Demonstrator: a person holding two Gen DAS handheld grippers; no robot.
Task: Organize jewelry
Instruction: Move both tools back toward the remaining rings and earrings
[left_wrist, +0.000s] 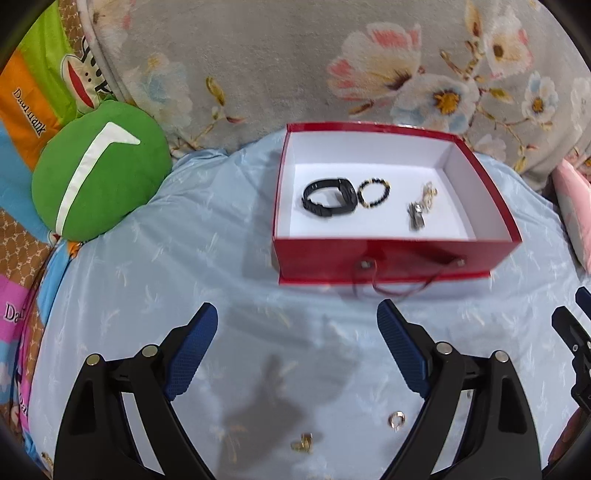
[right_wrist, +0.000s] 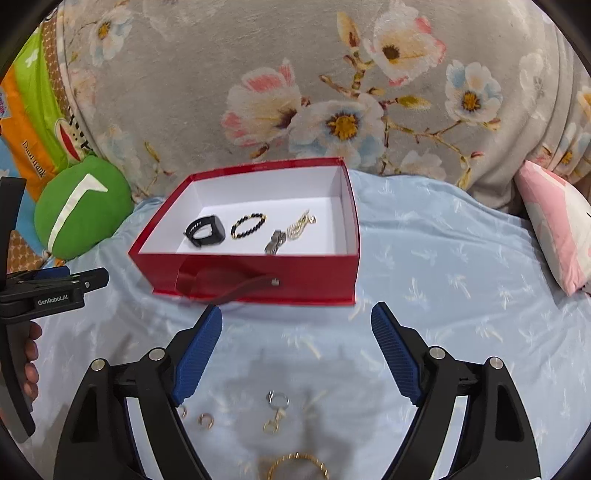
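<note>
Both my grippers hang over the pale blue bedsheet (right_wrist: 461, 266) with jaws spread wide and nothing between them: my left gripper (left_wrist: 297, 332) and my right gripper (right_wrist: 296, 328) each point toward the red box (right_wrist: 258, 273), which sits open-topped just ahead, its dark cord handle drooping over the near wall. I judge the box is the collecting place, since a black watch (right_wrist: 205, 230), a black and gold bead bracelet (right_wrist: 248, 226), a gold chain piece (right_wrist: 300, 225) and a small silver piece (right_wrist: 275, 242) already lie side by side on its white floor. The rest is loose on the sheet close under my right gripper: a silver ring (right_wrist: 277, 399), a gold charm (right_wrist: 271, 425) just below it, two small gold hoops (right_wrist: 205, 421) toward the left finger, and a gold bangle (right_wrist: 297, 466) at the lower edge. I read that as sorting half done, with the open jaws ready for the next pick. My left gripper's body reads "GenRobot.AI" in the right camera. A green cushion (left_wrist: 99, 170) lies to the left; the orange cloth behind it carries lettering I cannot read surely.
</note>
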